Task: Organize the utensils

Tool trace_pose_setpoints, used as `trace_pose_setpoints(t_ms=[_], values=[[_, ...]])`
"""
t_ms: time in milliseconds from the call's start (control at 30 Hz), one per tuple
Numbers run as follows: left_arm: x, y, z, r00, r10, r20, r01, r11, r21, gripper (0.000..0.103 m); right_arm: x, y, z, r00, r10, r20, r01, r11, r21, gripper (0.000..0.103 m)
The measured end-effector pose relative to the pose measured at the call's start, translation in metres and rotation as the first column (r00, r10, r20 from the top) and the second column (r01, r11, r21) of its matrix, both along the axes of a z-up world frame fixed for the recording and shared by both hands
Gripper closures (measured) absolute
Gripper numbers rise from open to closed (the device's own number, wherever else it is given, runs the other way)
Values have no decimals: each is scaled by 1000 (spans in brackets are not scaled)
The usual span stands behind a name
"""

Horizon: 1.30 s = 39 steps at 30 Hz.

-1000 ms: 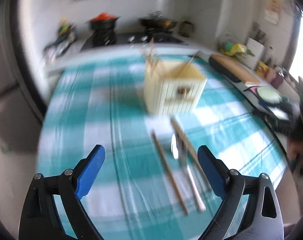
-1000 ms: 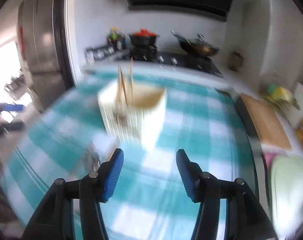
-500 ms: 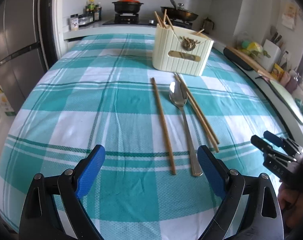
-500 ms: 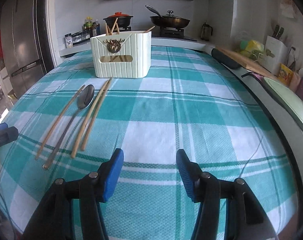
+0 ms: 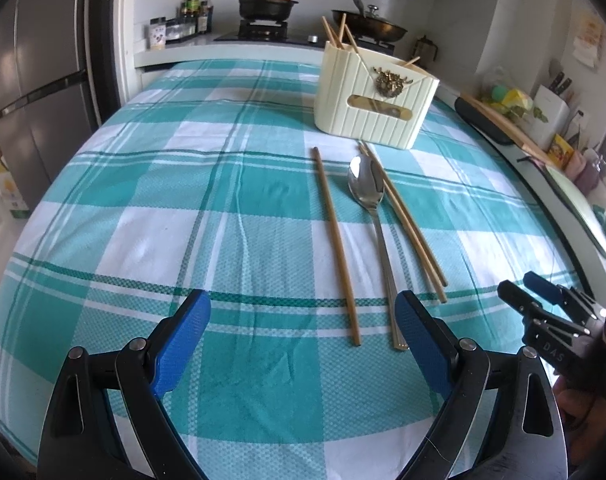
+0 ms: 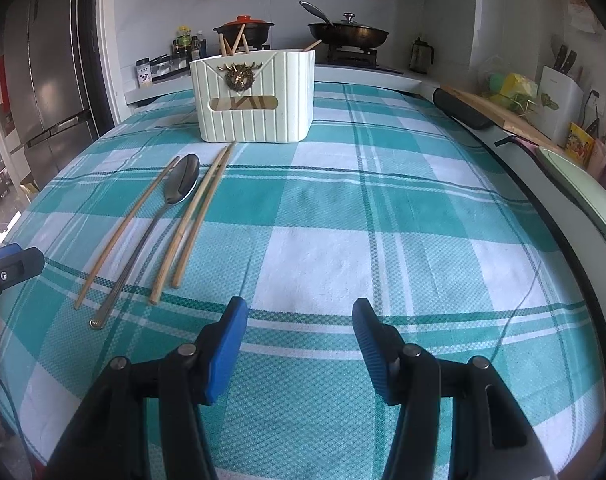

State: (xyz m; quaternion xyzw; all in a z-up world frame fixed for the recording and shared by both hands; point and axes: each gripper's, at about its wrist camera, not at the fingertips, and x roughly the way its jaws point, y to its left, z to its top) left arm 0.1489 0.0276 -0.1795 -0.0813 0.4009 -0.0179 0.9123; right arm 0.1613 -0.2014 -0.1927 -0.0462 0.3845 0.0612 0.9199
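Observation:
A cream ribbed utensil holder [image 5: 373, 102] [image 6: 255, 96] stands on the teal checked tablecloth with a few chopsticks in it. In front of it lie a single chopstick [image 5: 335, 240] [image 6: 129, 224], a metal spoon [image 5: 373, 216] [image 6: 159, 216] and a pair of chopsticks [image 5: 403, 216] [image 6: 197, 216]. My left gripper [image 5: 301, 338] is open and empty, above the cloth near the utensils' near ends. My right gripper [image 6: 299, 340] is open and empty, to the right of the utensils; it also shows in the left wrist view [image 5: 543, 300].
The tablecloth [image 6: 383, 220] covers a round table. A stove with a red-lidded pot [image 5: 266, 2] and a wok [image 6: 347, 34] stands behind it. A cutting board [image 6: 499, 116] and counter clutter lie to the right, a fridge [image 5: 35, 92] to the left.
Both grippers have pulled back from the holder toward the near table edge. The views went from blurred to steady. The utensils have not moved.

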Motion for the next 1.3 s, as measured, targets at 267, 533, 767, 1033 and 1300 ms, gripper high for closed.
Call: trace_pose_setpoints(t_ms=[267, 533, 767, 1033, 1300], values=[[3, 5, -2, 1000, 7, -12, -7, 1000, -14, 9, 18, 5, 7, 998, 51, -29, -49, 997, 65, 47], [1, 11, -1, 1000, 15, -12, -15, 1000, -24, 9, 60, 39, 8, 973, 197, -122, -178, 972, 153, 67], [-2, 14, 0, 1000, 20, -7, -20, 999, -30, 9, 92, 61, -3, 955, 227, -192, -200, 968, 152, 82], [3, 14, -2, 1000, 9, -18, -10, 1000, -23, 9, 97, 83, -10, 939, 261, -225, -257, 965, 47, 96], [40, 5, -1, 997, -48, -62, 50, 998, 27, 9, 77, 47, -9, 965, 162, -209, -165, 986, -1, 97]])
